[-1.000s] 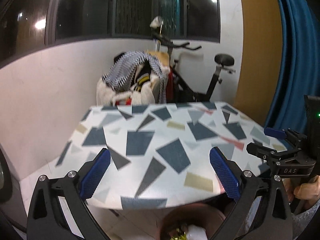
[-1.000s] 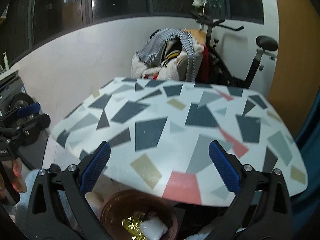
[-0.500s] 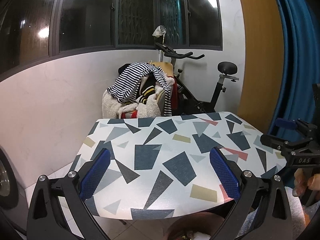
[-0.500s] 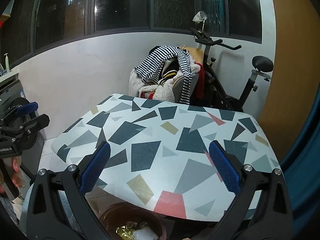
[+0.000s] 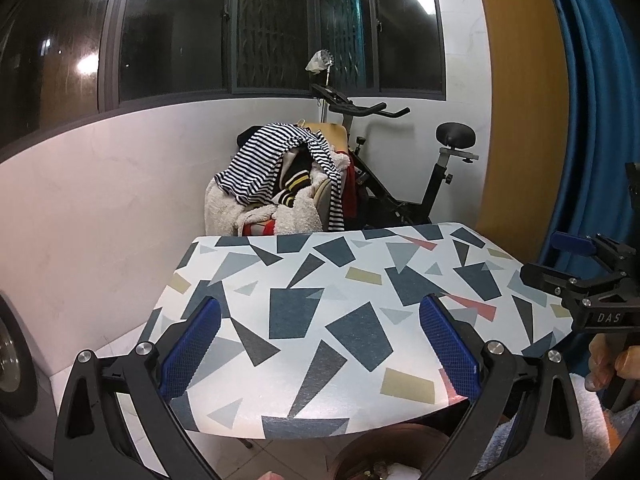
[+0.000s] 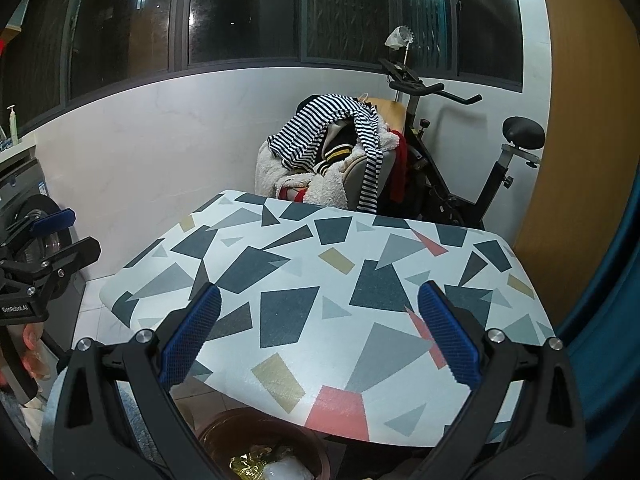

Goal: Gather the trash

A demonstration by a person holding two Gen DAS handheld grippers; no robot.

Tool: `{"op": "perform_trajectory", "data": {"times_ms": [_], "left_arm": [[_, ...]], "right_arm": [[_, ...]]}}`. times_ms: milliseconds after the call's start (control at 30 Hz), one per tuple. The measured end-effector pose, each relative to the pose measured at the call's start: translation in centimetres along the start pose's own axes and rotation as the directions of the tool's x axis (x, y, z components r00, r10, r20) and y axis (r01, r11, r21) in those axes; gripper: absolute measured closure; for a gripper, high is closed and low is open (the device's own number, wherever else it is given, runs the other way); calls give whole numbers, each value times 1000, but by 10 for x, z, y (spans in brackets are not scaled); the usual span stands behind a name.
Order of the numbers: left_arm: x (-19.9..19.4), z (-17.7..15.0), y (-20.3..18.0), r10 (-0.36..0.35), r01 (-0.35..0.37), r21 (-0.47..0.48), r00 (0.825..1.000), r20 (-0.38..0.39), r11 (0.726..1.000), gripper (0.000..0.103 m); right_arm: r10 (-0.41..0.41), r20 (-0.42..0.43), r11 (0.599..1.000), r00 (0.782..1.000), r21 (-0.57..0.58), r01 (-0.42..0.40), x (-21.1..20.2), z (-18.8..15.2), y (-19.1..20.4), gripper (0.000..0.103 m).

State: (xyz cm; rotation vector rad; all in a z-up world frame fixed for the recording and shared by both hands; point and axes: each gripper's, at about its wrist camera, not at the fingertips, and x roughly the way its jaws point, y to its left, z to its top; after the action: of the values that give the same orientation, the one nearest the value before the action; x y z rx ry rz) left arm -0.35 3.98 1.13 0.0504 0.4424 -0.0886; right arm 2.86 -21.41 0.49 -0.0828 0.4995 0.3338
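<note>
My left gripper (image 5: 320, 340) is open and empty, held above the near edge of the patterned table (image 5: 360, 280). My right gripper (image 6: 320, 336) is open and empty too, above the table (image 6: 340, 272). A brown trash bin (image 6: 260, 436) stands on the floor under the near table edge and holds gold foil (image 6: 244, 465) and white crumpled trash (image 6: 286, 470). The bin's rim (image 5: 384, 446) also shows at the bottom of the left wrist view. The right gripper shows at the right of the left view (image 5: 576, 264), the left gripper at the left of the right view (image 6: 44, 236).
A chair piled with striped and fleecy clothes (image 5: 280, 184) and an exercise bike (image 5: 400, 168) stand behind the table. A washing machine (image 6: 24, 216) is on the left, a blue curtain (image 5: 592, 120) on the right. White wall and dark windows are behind.
Both grippers have risen and tilted up, so the table and bin sit lower in view and more wall and window show. Both stay open.
</note>
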Motion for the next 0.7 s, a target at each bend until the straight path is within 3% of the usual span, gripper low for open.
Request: {"op": "perform_trajectory", "data": {"times_ms": [700], "left_arm": [[1,1,5,22,-22,-19,999,-25,1000,6]], "right_arm": [[8,11,1000,1000,-20,-8,-3,3,10,6]]}}
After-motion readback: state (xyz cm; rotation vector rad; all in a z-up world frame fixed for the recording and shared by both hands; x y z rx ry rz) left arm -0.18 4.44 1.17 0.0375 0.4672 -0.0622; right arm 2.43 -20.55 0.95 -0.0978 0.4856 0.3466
